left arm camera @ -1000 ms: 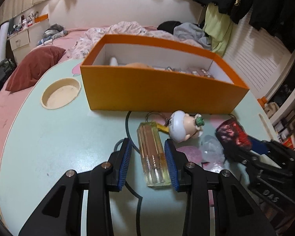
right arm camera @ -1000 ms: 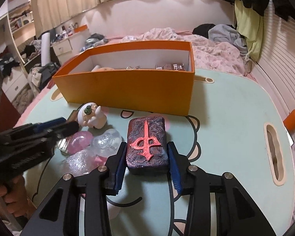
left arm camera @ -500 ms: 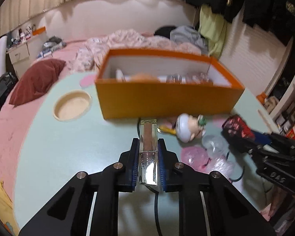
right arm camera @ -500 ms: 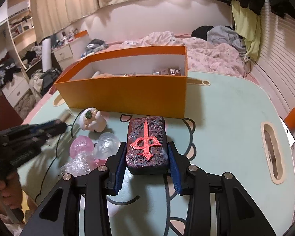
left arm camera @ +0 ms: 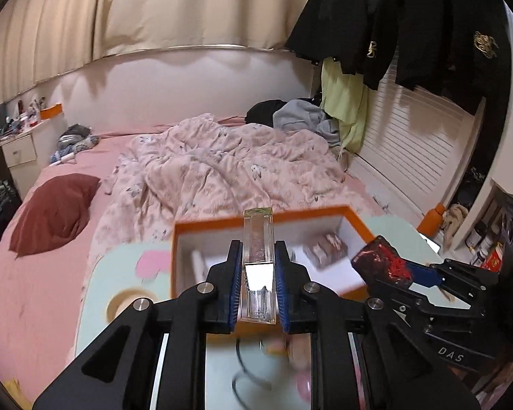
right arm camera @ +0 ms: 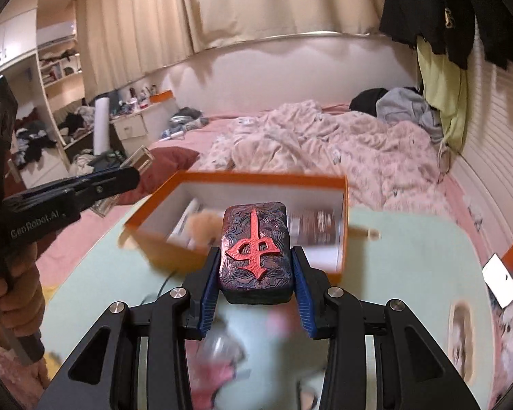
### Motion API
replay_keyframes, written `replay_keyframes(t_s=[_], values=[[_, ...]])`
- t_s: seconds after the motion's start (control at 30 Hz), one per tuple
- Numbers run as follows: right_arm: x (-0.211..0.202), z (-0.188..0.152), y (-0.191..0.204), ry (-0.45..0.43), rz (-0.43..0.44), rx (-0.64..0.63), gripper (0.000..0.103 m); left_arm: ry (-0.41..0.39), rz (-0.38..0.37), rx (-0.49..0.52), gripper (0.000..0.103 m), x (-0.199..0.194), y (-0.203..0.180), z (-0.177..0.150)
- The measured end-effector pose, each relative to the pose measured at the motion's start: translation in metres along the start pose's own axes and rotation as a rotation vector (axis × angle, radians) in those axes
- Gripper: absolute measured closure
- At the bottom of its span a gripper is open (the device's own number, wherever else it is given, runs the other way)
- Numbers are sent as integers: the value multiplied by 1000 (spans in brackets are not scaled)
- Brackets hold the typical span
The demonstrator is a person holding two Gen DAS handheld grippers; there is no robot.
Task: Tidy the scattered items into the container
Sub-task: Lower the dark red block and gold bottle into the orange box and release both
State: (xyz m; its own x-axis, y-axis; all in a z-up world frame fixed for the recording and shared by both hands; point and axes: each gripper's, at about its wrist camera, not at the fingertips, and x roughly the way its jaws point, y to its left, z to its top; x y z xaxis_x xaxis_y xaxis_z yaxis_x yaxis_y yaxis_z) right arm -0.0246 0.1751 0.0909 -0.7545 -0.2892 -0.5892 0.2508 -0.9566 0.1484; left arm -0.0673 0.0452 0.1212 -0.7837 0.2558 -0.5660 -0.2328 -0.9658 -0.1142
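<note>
- The clear bottle [left arm camera: 258, 263] is a slim, square-sided glass piece with a yellowish end cap and a brownish core; one of it shows.
- Its long axis runs straight ahead along the fingers of the left gripper [left arm camera: 258, 285], far end tipped up, reaching out past the fingertips.
- The left gripper is clamped on the bottle, blue pads pressed against its two long sides, holding it clear of the table [left arm camera: 113, 270].
- The dark block [right arm camera: 255, 256] is a rounded rectangle, dark blue-purple with wavy ridges and one raised red symbol on top; one of it shows.
- It lies flat between the fingers of the right gripper [right arm camera: 255, 275], long axis pointing forward, symbol facing up.
- The right gripper is closed on the block's two long sides, carrying it above the table.
- Just ahead of both grippers sits one orange box [right arm camera: 342, 249], open-topped with a white inside, several blurred items lying in it.
- Beyond the box lies a bed with a rumpled pink blanket [left arm camera: 222, 171].
</note>
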Motion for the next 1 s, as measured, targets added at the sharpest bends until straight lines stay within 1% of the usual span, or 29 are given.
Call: replay_keyframes(t_s=[0.07,0.13,0.2,0.27,0.33,0.4,0.53,0.73,0.87,0.9,0.93,1.0], values=[[19,14,-5,18,-3,24,65,1,-20,-18,84,21,6,6],[33,20,-11,12,-33,49,65,-3,-27,-37,84,44,11,4],[42,19,-18,-12,-43,104,65,19,-28,-84,84,63,18,-4],[46,15,-23,-15,-26,143,65,48,-55,-116,84,71,22,-9],[47,12,-24,-30,-45,127,65,37,-60,-104,84,70,21,-13],[47,9,-22,-43,-82,97,65,22,-49,-96,84,68,22,-15],[49,6,-22,-45,-62,97,65,44,-71,-124,84,72,28,-19],[54,5,-21,-39,-70,84,64,65,-69,-103,84,76,24,-23],[52,4,-23,-72,-72,85,63,56,-53,-102,84,77,23,-25],[51,5,-22,-76,-69,84,63,49,-53,-109,83,76,24,-25],[50,5,-23,-83,-67,86,61,42,-58,-117,80,74,26,-24],[48,5,-23,-100,-67,94,52,29,-77,-133,77,71,29,-23]])
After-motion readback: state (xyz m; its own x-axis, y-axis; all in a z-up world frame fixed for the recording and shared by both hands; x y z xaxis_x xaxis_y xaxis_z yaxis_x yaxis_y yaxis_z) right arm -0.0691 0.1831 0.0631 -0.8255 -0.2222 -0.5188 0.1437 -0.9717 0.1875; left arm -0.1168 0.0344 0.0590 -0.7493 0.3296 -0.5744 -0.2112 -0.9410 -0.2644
